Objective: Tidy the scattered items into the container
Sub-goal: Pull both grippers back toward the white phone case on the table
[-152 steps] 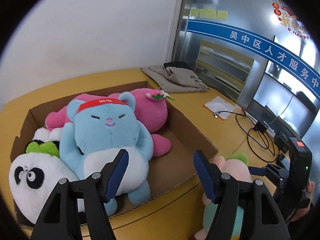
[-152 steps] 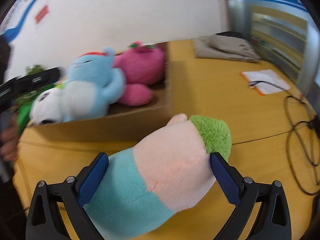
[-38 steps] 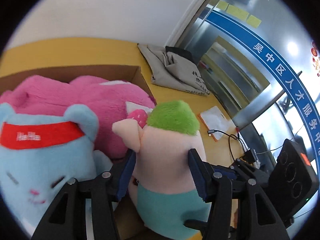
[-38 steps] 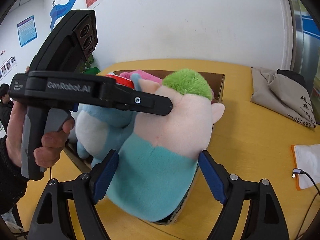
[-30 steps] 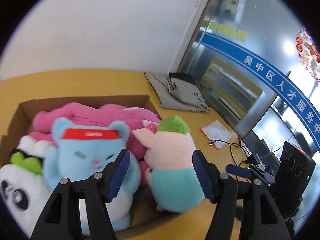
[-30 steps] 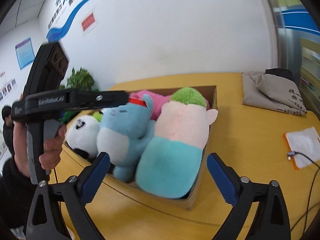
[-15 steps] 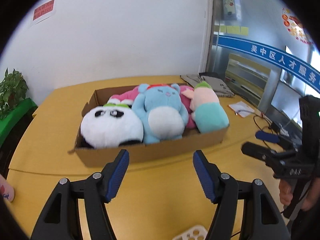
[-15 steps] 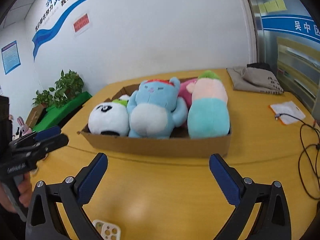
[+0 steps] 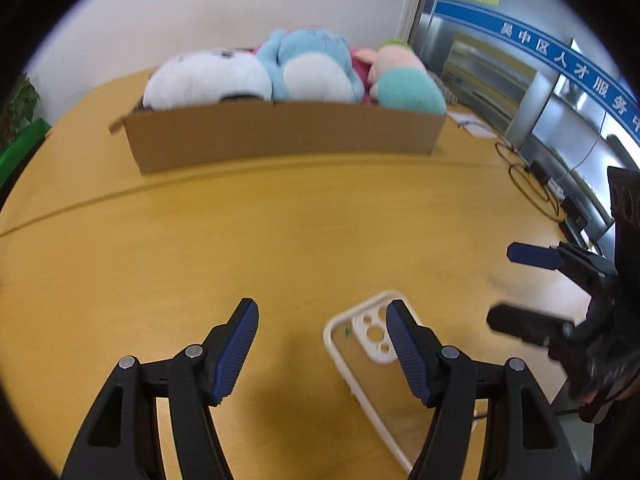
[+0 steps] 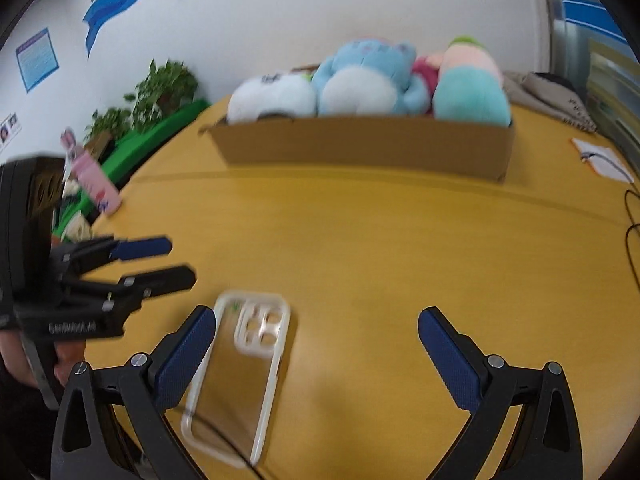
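Note:
A cardboard box (image 9: pixel 280 136) (image 10: pixel 360 146) stands at the far side of the yellow table. In it sit a white panda plush (image 9: pixel 208 80) (image 10: pixel 272 96), a blue bear plush (image 9: pixel 312 68) (image 10: pixel 364 76), a pink plush (image 10: pixel 424 70) and a pink-and-teal plush with green hair (image 9: pixel 404 80) (image 10: pixel 468 88). My left gripper (image 9: pixel 322 340) is open and empty, low over the near table. My right gripper (image 10: pixel 316 344) is open and empty, also low near the front. Each gripper shows in the other's view, right (image 9: pixel 532 292) and left (image 10: pixel 160 260).
A clear phone case (image 9: pixel 372 344) (image 10: pixel 244 364) lies on the table between the grippers. Cables (image 9: pixel 528 184) and a notepad (image 10: pixel 604 160) lie at the right. A grey bag (image 10: pixel 548 96) is behind the box. A pink bottle (image 10: pixel 92 184) and plants (image 10: pixel 160 88) stand left.
Both grippers let go of the pink-and-teal plush, which now sits in the box. They have pulled back and dropped low towards the near table edge; the phone case has come into view.

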Tool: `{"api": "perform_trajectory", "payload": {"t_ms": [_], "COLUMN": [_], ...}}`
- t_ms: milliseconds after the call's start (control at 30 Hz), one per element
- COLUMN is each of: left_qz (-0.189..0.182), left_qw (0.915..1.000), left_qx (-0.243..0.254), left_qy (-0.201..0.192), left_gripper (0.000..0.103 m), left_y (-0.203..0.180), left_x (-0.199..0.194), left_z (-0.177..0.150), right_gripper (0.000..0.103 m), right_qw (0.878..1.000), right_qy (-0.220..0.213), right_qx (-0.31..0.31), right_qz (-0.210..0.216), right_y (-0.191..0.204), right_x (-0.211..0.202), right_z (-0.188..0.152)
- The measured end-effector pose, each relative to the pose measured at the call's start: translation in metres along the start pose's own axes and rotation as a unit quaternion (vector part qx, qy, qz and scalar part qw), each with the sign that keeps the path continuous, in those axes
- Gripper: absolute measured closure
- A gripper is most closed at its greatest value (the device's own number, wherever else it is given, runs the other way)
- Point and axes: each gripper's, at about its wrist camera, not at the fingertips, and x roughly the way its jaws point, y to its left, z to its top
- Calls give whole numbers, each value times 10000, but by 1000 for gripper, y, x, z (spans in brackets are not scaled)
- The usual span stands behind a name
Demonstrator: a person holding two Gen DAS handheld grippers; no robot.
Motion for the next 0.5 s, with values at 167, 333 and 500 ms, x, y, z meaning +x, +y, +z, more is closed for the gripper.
{"api": "perform_trajectory", "payload": {"t_ms": [167,333,500], "left_qz": [-278,-298,-415], "left_qw": [9988,9967,9957], "left_qx": [22,177,-156], "left_qy": [397,733,815], "left_gripper": [37,74,90], "left_y": [-3,-11,-5], "left_x": [22,41,43], "left_z": [-13,-17,-12], "right_gripper": [12,35,90], "right_qw": [9989,9975,9965], "right_qy": [415,540,582], "right_qx": [-173,-303,-568], "right_qz": [92,-333,-198], "right_y": [16,20,31], "right_x": [22,38,41], "right_z": [-29,-32,-33]}}
